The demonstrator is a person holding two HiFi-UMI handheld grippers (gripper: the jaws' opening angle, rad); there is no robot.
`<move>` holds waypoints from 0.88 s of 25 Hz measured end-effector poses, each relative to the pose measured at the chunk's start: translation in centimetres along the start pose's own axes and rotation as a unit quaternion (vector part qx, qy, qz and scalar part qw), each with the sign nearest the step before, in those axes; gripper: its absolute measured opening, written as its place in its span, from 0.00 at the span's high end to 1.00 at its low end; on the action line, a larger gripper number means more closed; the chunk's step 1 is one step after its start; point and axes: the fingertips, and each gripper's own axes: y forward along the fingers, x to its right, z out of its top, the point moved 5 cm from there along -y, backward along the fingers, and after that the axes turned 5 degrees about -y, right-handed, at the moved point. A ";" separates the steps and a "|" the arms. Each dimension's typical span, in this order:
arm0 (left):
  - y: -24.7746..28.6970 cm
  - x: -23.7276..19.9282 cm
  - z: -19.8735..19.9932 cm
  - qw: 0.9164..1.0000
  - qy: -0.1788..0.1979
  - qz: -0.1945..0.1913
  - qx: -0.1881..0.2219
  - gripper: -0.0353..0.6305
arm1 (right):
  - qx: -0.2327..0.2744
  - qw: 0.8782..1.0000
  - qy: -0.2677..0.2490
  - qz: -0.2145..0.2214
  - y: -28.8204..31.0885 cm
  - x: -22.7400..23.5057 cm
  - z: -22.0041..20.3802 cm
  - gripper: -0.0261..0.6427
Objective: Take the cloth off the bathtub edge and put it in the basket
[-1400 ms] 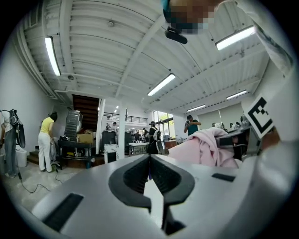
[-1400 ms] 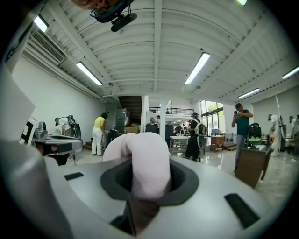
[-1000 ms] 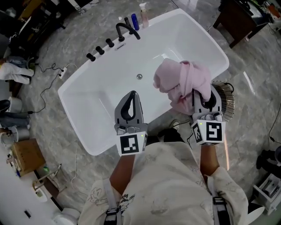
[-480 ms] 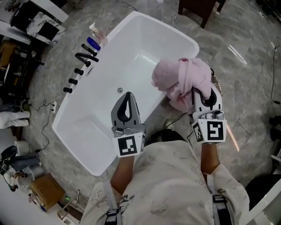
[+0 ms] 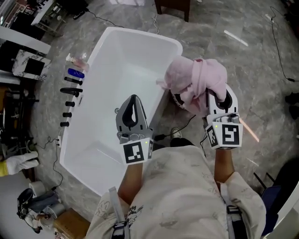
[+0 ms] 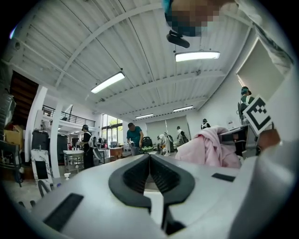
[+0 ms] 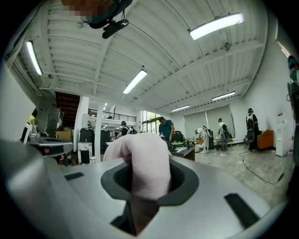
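Note:
The pink cloth (image 5: 196, 81) hangs bunched in the air, off the white bathtub (image 5: 110, 140), with my right gripper (image 5: 216, 97) shut on it. In the right gripper view a fold of the cloth (image 7: 145, 170) fills the gap between the jaws, which point up toward the ceiling. A dark round basket rim (image 5: 177, 100) peeks out beneath the cloth beside the tub's edge; most of it is hidden. My left gripper (image 5: 134, 99) hovers over the tub's near side, shut and empty. In the left gripper view its jaws (image 6: 149, 158) meet, and the cloth (image 6: 205, 150) shows to the right.
A black faucet and knobs (image 5: 70, 91) and bottles (image 5: 75, 73) line the tub's left rim. Cables (image 5: 187, 122) run over the grey marble floor by the basket. Dark furniture (image 5: 172, 5) stands beyond the tub. Several people (image 7: 166, 129) stand far off in the hall.
The head view has swung, so the tub has slid left and turned in the picture. The basket now shows under the cloth's left side. Both grippers keep their grip and pose.

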 end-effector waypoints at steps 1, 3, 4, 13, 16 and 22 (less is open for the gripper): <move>0.2 0.6 0.1 1.000 0.001 -0.008 0.001 0.94 | 0.000 1.000 -0.001 -0.009 -0.5 0.6 0.0 0.84; 0.7 1.5 0.3 1.000 0.001 -0.025 0.001 0.94 | 0.003 1.000 -0.001 -0.028 -1.3 1.7 0.0 0.84; 1.0 1.8 0.5 0.999 0.000 -0.033 0.002 0.94 | 0.005 0.999 0.000 -0.037 -1.5 2.2 0.1 0.84; 4.5 2.9 -0.8 0.997 -0.021 -0.079 -0.014 0.94 | -0.008 0.995 -0.004 -0.096 -2.0 4.9 0.7 0.84; 6.7 2.3 -1.8 0.995 -0.032 -0.093 -0.019 0.94 | -0.022 0.993 -0.010 -0.114 -0.6 5.0 0.2 0.84; 12.4 0.1 -4.2 0.991 -0.048 -0.117 -0.030 0.94 | -0.064 0.989 -0.024 -0.132 3.6 4.6 -2.1 0.84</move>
